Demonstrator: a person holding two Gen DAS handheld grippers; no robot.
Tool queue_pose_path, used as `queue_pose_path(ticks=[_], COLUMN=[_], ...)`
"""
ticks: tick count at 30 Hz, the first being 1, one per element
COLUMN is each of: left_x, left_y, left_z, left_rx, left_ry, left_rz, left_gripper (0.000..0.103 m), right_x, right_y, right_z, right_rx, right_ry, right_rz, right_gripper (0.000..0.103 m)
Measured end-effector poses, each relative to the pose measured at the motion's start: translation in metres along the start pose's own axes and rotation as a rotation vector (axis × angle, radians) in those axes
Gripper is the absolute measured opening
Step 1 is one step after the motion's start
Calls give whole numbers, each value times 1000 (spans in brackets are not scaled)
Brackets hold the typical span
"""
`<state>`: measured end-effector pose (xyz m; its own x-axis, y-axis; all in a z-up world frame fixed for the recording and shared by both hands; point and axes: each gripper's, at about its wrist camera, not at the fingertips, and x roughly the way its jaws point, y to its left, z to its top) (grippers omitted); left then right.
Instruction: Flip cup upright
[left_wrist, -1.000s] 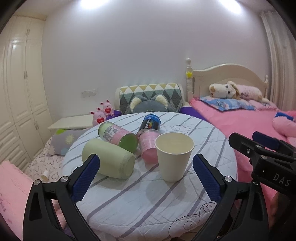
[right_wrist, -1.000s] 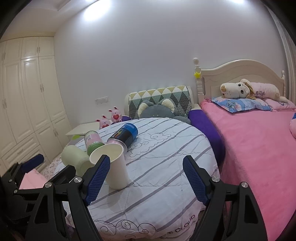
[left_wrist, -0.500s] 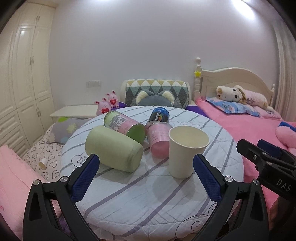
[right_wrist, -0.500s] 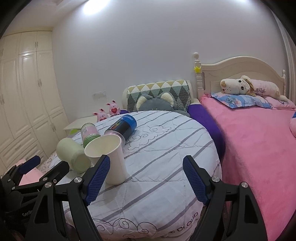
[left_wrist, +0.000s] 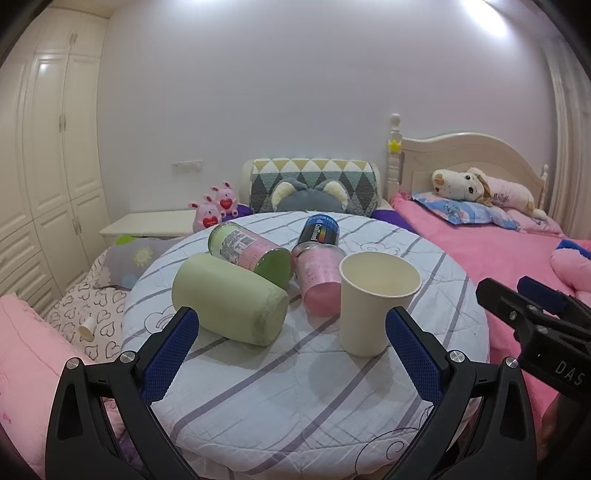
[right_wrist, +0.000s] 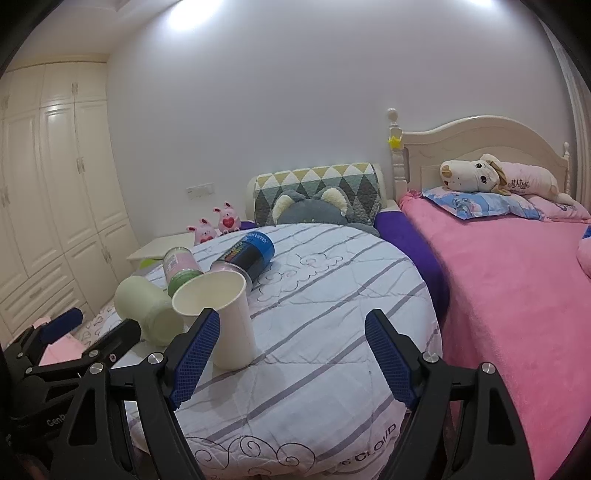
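A cream paper cup (left_wrist: 371, 302) stands upright, mouth up, on the round striped table (left_wrist: 295, 398); it also shows in the right wrist view (right_wrist: 227, 321). A pale green cup (left_wrist: 229, 301) lies on its side left of it, also in the right wrist view (right_wrist: 146, 308). My left gripper (left_wrist: 291, 354) is open and empty, in front of both cups. My right gripper (right_wrist: 291, 356) is open and empty, just right of the paper cup; it shows at the right edge of the left wrist view (left_wrist: 532, 314).
A green-and-pink can (left_wrist: 247, 253), a pink cup (left_wrist: 319, 280) and a blue-and-black can (left_wrist: 319, 230) lie on their sides behind the cups. A pink bed (right_wrist: 517, 295) lies to the right, a wardrobe (left_wrist: 40, 166) to the left.
Both grippers have tilted up and drawn back slightly; the cups sit lower in both views. Nothing on the table has moved.
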<state>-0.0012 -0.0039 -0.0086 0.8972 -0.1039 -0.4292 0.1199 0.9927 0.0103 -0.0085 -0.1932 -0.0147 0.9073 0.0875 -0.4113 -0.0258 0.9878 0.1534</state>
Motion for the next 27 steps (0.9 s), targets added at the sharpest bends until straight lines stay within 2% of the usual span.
queue_pose_path(ticks=[27], left_x=[1], left_y=[-6], left_z=[4], left_rx=[38], left_ry=[1], left_rz=[20], left_gripper=[102], right_x=[3], right_y=[-2], right_z=[0], right_rx=[0], right_ry=[35], right_rz=[-5], right_gripper=[82])
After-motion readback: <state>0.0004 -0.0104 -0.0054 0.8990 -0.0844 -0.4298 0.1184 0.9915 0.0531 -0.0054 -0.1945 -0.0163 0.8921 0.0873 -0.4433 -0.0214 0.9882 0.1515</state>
